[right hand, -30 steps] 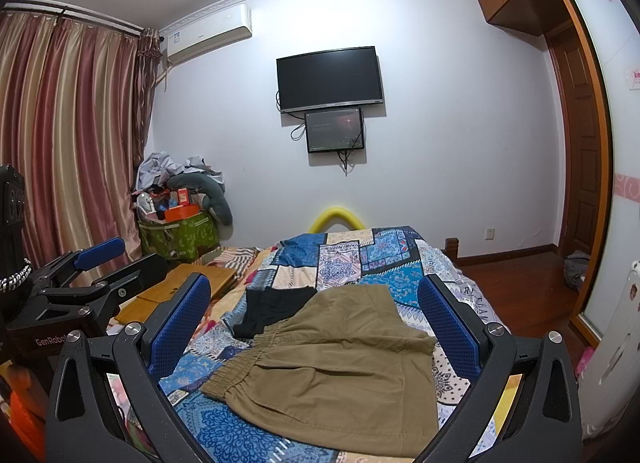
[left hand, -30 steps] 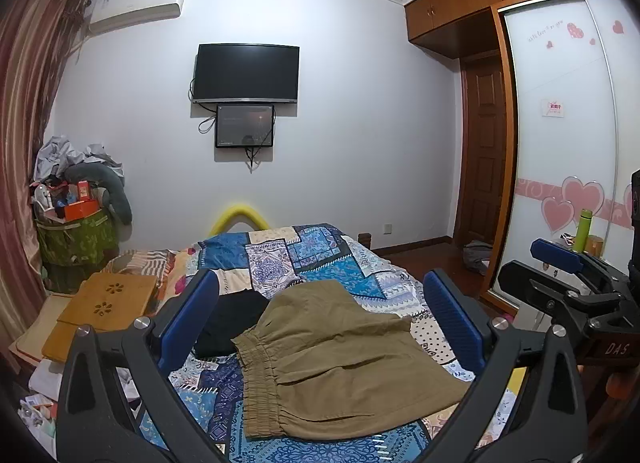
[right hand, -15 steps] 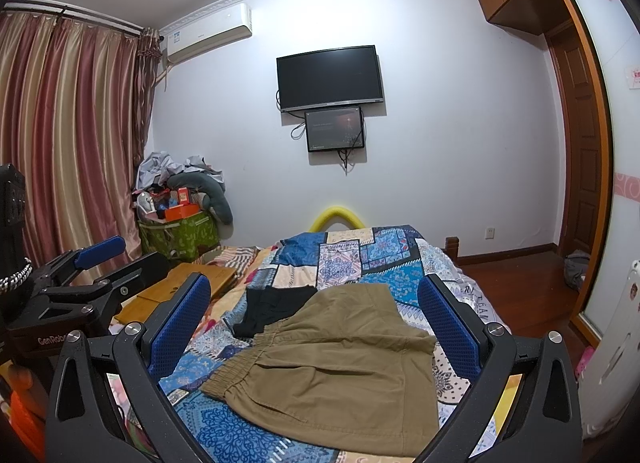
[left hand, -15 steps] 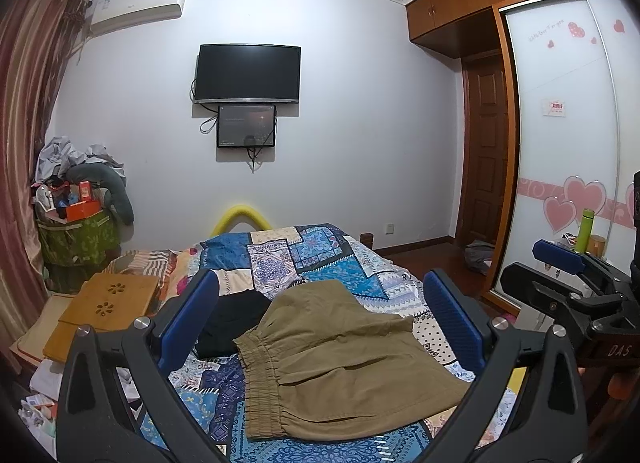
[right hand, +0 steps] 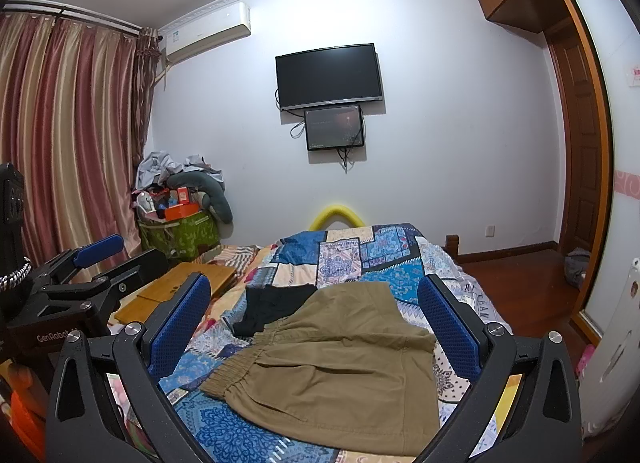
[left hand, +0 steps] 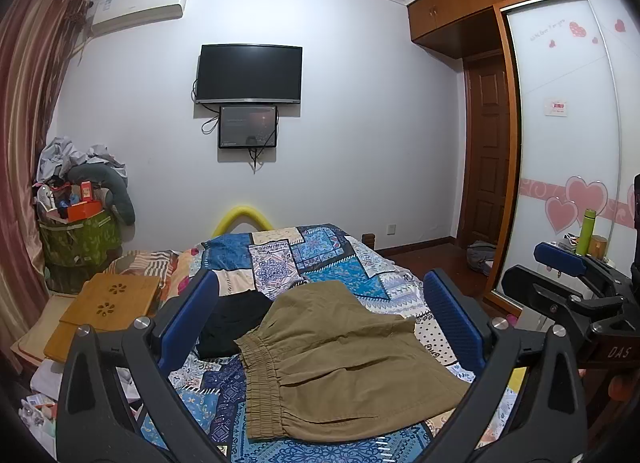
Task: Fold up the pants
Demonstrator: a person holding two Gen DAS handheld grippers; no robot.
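Observation:
Khaki pants (left hand: 340, 363) lie spread on the patchwork bedspread (left hand: 320, 259), elastic waistband to the left. They also show in the right wrist view (right hand: 340, 367). My left gripper (left hand: 320, 323) is open and empty, held above and short of the pants. My right gripper (right hand: 316, 323) is open and empty, also above the pants. The right gripper shows at the right edge of the left wrist view (left hand: 568, 283), and the left gripper at the left edge of the right wrist view (right hand: 88, 275).
A black garment (left hand: 232, 323) lies beside the waistband. A wooden lap table (left hand: 108, 303) sits left of the bed. A green hamper (left hand: 80, 243) piled with things stands in the corner. A wardrobe (left hand: 568, 143) and door (left hand: 488, 151) are on the right.

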